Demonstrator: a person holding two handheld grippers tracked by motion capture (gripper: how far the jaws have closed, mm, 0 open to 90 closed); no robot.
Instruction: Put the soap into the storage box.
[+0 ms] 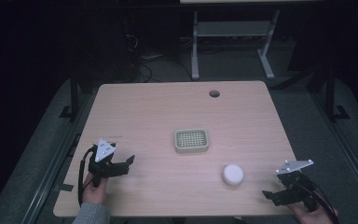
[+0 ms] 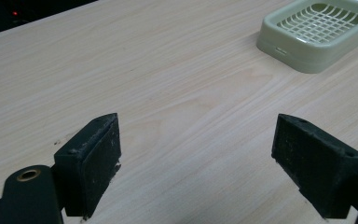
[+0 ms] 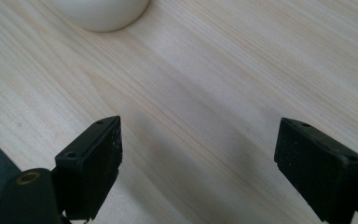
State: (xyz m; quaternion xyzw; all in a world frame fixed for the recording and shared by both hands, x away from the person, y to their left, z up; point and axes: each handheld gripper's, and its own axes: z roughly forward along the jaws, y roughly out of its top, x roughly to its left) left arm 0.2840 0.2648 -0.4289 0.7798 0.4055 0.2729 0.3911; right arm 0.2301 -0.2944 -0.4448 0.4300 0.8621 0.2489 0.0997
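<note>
Here, both grippers' fingers (image 2: pixel 93 158) wide apart, empty, white soap (image 1: pixel 233 174) near right gripper (image 1: pixel 279 194).

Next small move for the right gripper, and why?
Probably ease the right gripper forward-left toward the white round soap. Its jaws stand wide open with nothing between them, and the soap lies close ahead on the table, apart from the green slotted dish. The left gripper is open too, but farther off.

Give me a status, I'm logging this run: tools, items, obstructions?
Left tool open, holding nothing. Right tool open, holding nothing. Round white soap bar on wooden table, apart from pale green slotted plastic tray. Nothing between them.
</note>
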